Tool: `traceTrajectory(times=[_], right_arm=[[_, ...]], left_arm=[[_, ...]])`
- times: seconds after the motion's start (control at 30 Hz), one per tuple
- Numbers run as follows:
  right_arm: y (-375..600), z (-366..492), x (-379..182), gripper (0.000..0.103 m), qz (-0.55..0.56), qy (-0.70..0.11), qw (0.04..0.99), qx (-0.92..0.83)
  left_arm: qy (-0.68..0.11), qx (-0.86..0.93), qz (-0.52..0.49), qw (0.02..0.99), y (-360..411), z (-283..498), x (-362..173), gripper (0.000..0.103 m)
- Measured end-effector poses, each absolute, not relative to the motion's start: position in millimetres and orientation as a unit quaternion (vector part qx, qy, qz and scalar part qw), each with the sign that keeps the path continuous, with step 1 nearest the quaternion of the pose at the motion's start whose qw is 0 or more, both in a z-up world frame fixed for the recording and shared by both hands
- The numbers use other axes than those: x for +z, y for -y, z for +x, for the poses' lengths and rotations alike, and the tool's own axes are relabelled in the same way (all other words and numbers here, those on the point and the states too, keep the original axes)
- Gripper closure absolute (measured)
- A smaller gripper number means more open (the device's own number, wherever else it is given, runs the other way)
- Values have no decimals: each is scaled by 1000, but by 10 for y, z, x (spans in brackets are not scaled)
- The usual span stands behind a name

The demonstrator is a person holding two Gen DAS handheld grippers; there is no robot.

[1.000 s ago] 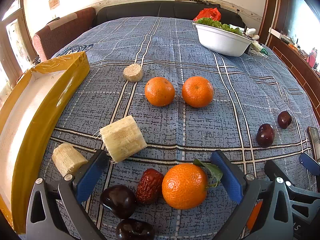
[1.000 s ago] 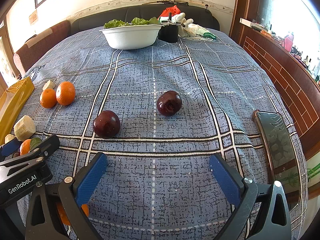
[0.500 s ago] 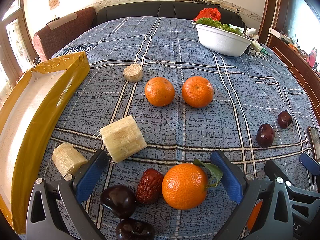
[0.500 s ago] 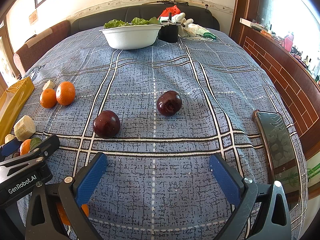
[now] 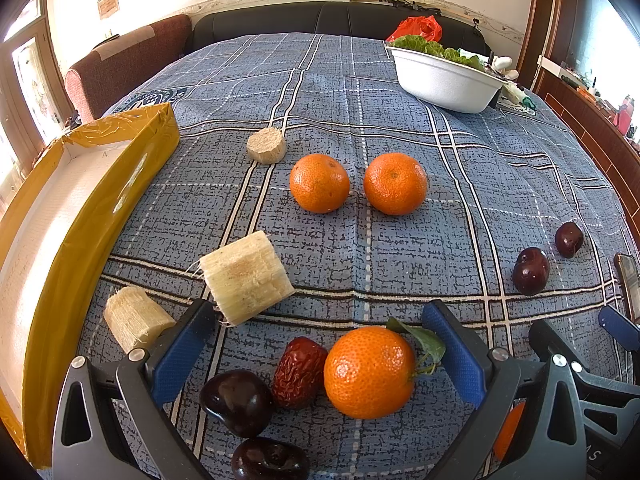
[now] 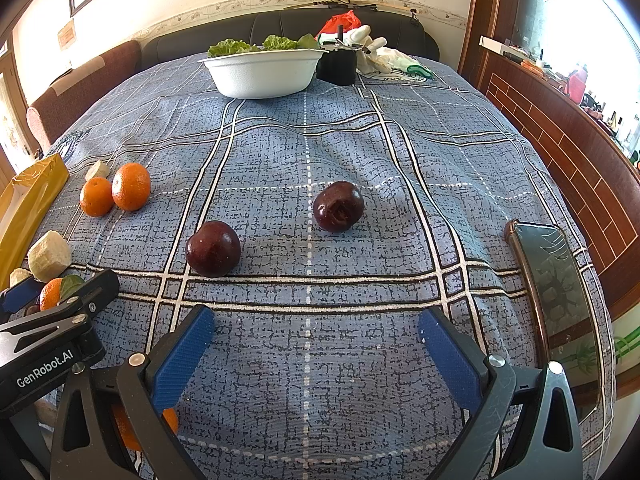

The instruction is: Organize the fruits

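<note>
Left claw [image 5: 322, 354] spread wide, gripping nothing, flanking leafy round orange tangerine [image 5: 369, 372]; wrinkled red date [image 5: 299, 372] and glossy dark plum [image 5: 237, 402] crowding alongside.

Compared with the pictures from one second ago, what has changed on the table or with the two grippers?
Nothing visibly changed. The left gripper is open as before around the leafy orange, not closed on it, and the right gripper is open over bare cloth. The fruits lie where they were.
</note>
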State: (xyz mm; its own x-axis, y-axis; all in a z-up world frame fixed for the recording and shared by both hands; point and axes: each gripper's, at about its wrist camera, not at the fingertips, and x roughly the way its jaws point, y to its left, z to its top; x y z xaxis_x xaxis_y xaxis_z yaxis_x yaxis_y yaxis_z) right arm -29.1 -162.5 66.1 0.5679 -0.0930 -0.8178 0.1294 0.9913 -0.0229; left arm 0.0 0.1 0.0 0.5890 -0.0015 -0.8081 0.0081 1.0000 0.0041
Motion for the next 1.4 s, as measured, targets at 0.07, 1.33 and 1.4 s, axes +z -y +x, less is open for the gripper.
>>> traceTrajectory(times=[0.07,1.33,1.4], right_arm=[[1626,-291,660,0,20,-461,885,-63],[1651,-329,663,0,21,-461,885,-59],[1657,-311,663,0,19,-465,884,-51]], left_arm=[[-453,-2,3,891,0,0,1,0],[-463,-100,-55,879,-295,-305,453,22],[-423,-110,-56,898,-452,-495,729,22]])
